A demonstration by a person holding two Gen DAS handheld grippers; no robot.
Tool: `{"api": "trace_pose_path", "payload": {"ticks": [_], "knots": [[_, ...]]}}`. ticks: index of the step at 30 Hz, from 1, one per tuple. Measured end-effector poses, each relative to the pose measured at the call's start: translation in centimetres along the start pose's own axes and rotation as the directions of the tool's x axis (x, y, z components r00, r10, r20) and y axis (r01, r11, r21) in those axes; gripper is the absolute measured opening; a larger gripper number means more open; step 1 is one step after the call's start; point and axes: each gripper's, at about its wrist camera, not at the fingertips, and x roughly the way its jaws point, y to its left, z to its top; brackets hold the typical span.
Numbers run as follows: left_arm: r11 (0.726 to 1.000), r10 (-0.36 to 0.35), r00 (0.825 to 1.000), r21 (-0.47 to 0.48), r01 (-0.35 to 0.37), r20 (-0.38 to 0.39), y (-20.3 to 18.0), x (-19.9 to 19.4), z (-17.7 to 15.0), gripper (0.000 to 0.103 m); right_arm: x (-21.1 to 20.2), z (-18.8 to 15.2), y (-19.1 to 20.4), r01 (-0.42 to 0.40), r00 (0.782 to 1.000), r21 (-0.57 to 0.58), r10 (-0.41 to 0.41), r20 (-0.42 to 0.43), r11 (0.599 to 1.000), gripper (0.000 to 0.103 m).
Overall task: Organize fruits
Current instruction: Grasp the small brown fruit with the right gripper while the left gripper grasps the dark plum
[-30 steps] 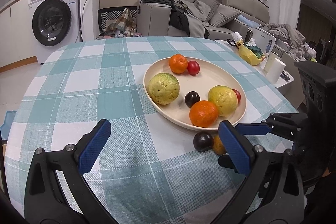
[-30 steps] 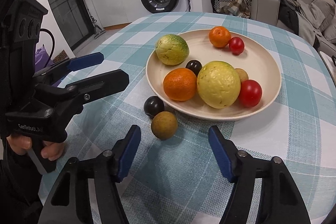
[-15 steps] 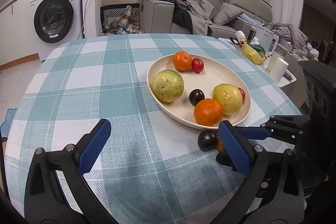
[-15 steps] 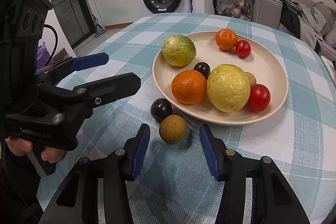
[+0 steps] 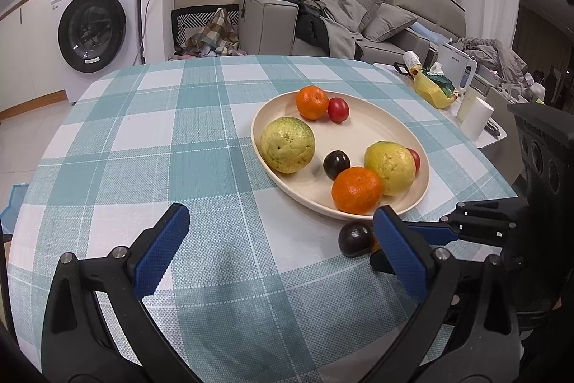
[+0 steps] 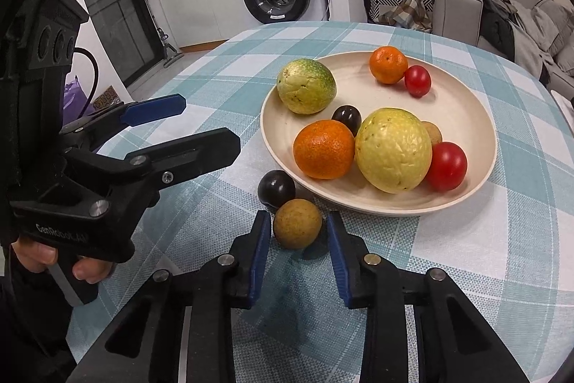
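Observation:
A cream plate point(image 6: 466, 117) on the checked table holds two yellow-green guavas, two oranges, two red tomatoes, a dark plum and a small brown fruit. On the cloth beside its near rim lie a dark plum point(image 6: 276, 188) and a brown round fruit point(image 6: 297, 228). My right gripper point(image 6: 296, 232) is open, with its blue pads on either side of the brown fruit, a small gap on each side. My left gripper point(image 5: 280, 239) is open and empty above the cloth, left of the plum point(image 5: 355, 238). In the left wrist view the brown fruit is mostly hidden behind my finger.
The left gripper body point(image 6: 107, 174) sits close on the left of the right gripper. A side table point(image 5: 466, 117) with a yellow bag and cups stands past the table's right edge. A washing machine point(image 5: 97, 24) and a sofa point(image 5: 358, 24) are behind.
My right gripper has moved forward and narrowed its jaws around the brown fruit. My left gripper has drifted slightly and stays wide open.

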Motion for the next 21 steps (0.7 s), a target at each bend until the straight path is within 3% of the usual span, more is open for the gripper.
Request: {"api": "trace_pose_path", "payload": {"ticks": [21], "knots": [[0.999,-0.006,1.000,-0.038,0.006,-0.001,0.9,0.1,-0.2,0.102,-2.7,0.4,0.1,0.033,0.997,-0.006,-0.033,0.072,0.999,0.028]]}}
